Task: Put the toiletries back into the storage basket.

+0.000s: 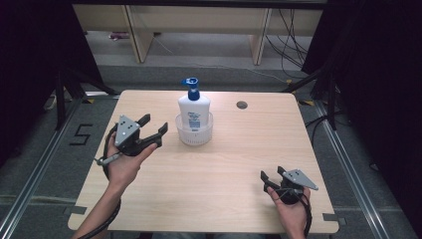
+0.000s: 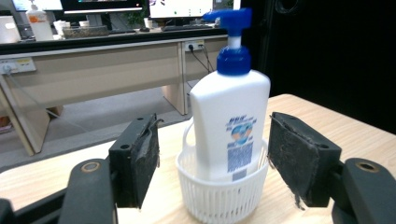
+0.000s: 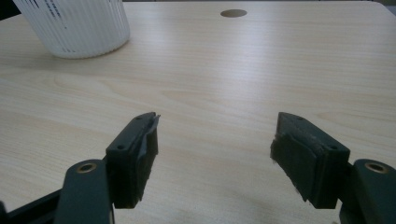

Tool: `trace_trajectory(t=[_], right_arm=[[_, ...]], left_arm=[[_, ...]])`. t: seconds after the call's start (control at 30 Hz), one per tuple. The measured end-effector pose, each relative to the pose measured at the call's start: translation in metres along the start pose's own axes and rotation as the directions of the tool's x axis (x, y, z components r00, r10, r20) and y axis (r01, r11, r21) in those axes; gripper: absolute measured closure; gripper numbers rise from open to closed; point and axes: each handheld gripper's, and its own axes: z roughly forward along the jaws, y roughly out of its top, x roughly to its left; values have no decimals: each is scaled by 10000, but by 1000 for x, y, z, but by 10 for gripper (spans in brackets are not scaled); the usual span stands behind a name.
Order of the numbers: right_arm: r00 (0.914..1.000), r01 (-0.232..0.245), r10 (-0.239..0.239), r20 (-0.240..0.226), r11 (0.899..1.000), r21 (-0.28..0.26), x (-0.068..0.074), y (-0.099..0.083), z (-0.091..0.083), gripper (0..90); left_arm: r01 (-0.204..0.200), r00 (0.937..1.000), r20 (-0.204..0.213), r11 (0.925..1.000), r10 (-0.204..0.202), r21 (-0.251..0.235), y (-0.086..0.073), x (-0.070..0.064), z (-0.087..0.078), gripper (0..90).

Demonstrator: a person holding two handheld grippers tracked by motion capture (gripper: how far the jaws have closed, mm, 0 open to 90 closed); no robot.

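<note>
A white pump bottle (image 1: 194, 110) with a blue pump head stands upright in a small white slatted basket (image 1: 194, 133) near the middle of the table's far half. My left gripper (image 1: 155, 127) is held open just left of the basket, a little above the table, its jaws pointing at the bottle. In the left gripper view the bottle (image 2: 231, 119) and basket (image 2: 224, 196) sit ahead, between the two spread pads (image 2: 140, 158). My right gripper (image 1: 271, 175) is open low over the near right part of the table, with nothing between its pads (image 3: 137, 154).
The light wooden table (image 1: 209, 174) has a round cable hole (image 1: 242, 104) at its far right. In the right gripper view the basket (image 3: 77, 25) is at the far left and the hole (image 3: 233, 13) far ahead. Desks and cables stand beyond the table.
</note>
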Motion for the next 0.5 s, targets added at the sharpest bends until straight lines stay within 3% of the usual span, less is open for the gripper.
trace_trajectory(t=[0.5], right_arm=[[10000, -22, 22, -10, 10000, -19, 1, 0, 1, 310]], left_arm=[[135, 9996, -249, 9996, -129, 247, -45, 11, -19, 328]])
